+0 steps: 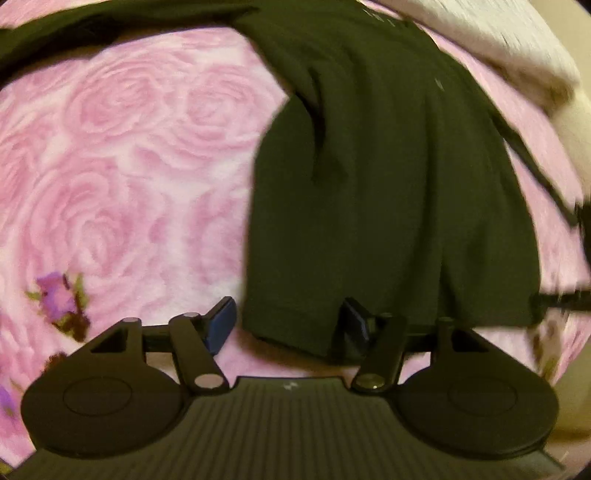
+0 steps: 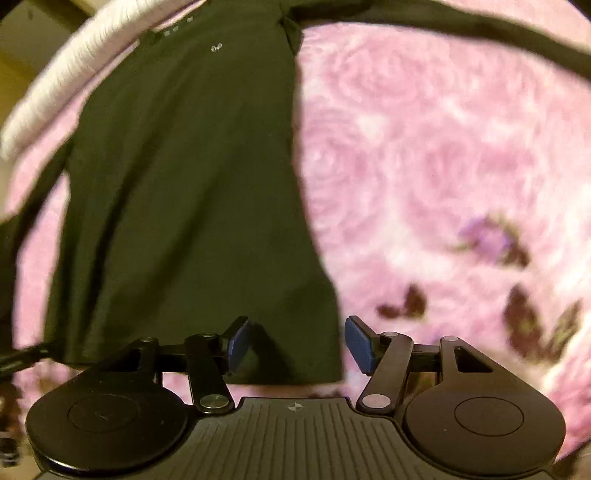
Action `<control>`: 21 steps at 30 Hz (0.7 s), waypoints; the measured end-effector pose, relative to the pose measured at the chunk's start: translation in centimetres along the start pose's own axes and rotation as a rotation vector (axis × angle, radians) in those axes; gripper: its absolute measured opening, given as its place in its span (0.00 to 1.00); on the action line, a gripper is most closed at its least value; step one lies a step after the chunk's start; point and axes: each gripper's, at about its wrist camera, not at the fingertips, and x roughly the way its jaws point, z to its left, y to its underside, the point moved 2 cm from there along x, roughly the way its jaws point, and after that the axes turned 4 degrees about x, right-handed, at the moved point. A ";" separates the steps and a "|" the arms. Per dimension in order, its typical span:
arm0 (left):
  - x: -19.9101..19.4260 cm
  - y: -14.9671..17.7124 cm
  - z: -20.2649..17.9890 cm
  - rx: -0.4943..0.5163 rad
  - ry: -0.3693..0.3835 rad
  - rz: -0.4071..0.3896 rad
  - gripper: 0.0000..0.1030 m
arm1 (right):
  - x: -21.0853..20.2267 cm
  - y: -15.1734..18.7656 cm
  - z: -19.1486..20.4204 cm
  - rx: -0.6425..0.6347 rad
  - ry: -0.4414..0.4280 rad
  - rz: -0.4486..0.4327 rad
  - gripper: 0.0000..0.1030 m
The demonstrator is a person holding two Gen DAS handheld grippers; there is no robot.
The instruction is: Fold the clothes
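Observation:
A dark long-sleeved shirt (image 1: 388, 177) lies spread on a pink rose-patterned blanket (image 1: 129, 166), collar at the far end. My left gripper (image 1: 288, 326) is open at the shirt's near hem. The hem's left corner lies between its blue pads, nearer the right one. In the right wrist view the same shirt (image 2: 192, 192) fills the left-centre. My right gripper (image 2: 299, 347) is open too, with the hem's right corner between its fingers. One sleeve (image 2: 461, 22) stretches sideways along the top of the blanket. Both views are blurred by motion.
A white fluffy cover (image 1: 498, 40) lies beyond the shirt's collar, seen also in the right wrist view (image 2: 74, 66). The blanket (image 2: 443, 166) has purple flower prints (image 1: 59, 299) near its front. A dark blurred shape (image 1: 561, 299) sits at the right edge.

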 end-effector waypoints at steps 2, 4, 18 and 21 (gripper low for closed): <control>0.0 -0.1 0.6 -0.043 0.028 0.012 0.46 | 0.1 0.2 -0.8 0.021 -0.058 -0.015 0.57; 0.5 -0.3 0.8 -0.029 0.028 0.049 0.33 | 0.3 0.0 -1.8 0.042 -0.103 0.001 0.16; -4.2 5.2 -1.5 -0.050 0.068 0.108 0.09 | -6.1 -1.0 -4.3 -0.204 0.011 0.140 0.03; -3.3 7.4 -1.5 -0.094 0.047 0.156 0.12 | -6.0 0.4 -5.3 -0.209 0.043 0.182 0.03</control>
